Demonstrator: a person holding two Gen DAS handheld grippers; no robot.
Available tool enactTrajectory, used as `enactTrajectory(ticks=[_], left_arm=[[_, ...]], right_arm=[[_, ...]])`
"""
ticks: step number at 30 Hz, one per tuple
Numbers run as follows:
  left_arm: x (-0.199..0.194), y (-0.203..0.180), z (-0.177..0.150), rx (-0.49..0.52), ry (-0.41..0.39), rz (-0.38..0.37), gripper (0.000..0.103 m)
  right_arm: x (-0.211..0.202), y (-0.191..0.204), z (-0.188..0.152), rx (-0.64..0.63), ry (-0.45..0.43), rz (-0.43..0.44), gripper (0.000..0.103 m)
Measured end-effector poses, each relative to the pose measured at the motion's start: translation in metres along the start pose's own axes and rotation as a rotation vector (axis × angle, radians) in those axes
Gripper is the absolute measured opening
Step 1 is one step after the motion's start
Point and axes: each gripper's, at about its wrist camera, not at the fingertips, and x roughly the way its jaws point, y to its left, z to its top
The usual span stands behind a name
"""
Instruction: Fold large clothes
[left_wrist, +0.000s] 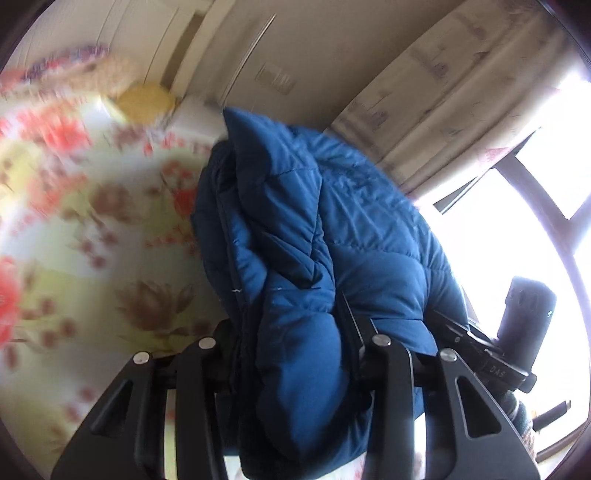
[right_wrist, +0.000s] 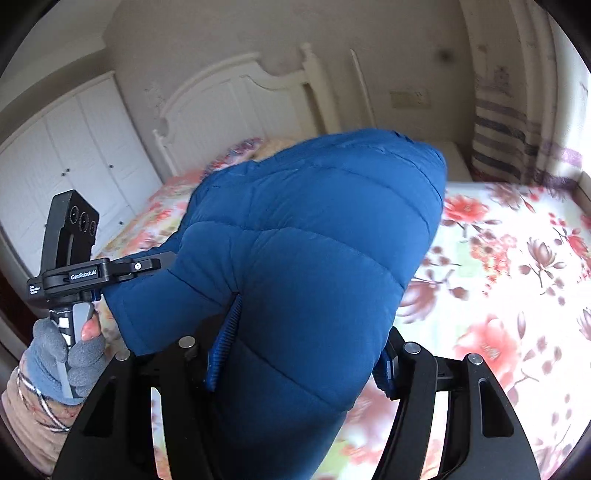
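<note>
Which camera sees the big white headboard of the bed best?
The right wrist view: the white headboard stands clear behind the blue puffer jacket. The left wrist view shows only blurred flowered bedding, wall and window, no clear headboard.

Both grippers are built of matte black plastic with silver round pins at the linkages; white lettering is printed on the left gripper (right_wrist: 110, 273); a grey-blue fingerless knitted glove (right_wrist: 55, 354) and patterned tan sleeve (right_wrist: 33, 417) are worn.
</note>
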Motion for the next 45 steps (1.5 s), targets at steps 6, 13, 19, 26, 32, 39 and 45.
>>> enactTrajectory(ticks=[6, 13, 19, 26, 32, 39, 45], left_arm=[[0.010, -0.001, -0.015, -0.009, -0.070, 0.075, 0.072], [-0.056, -0.049, -0.052, 0.178, -0.335, 0.385, 0.101], [-0.093, -0.083, -0.088, 0.236, -0.407, 0.427, 0.101], [-0.165, -0.146, -0.142, 0.359, -0.689, 0.694, 0.101], [-0.162, -0.159, -0.163, 0.347, -0.613, 0.622, 0.101], [-0.144, -0.155, -0.180, 0.355, -0.550, 0.628, 0.101], [-0.141, -0.149, -0.177, 0.328, -0.547, 0.631, 0.101]], right_arm=[[-0.003, -0.027, -0.016, 0.098, -0.015, -0.059, 0.095], [-0.048, 0.046, -0.036, -0.070, -0.152, -0.280, 0.098], [-0.022, 0.099, -0.084, -0.373, -0.037, -0.460, 0.097], [-0.130, 0.113, -0.101, -0.217, -0.264, -0.453, 0.098], [-0.149, 0.126, -0.106, -0.123, -0.319, -0.500, 0.098], [-0.171, 0.126, -0.111, -0.083, -0.427, -0.487, 0.098], [-0.171, 0.129, -0.112, -0.107, -0.428, -0.481, 0.098]])
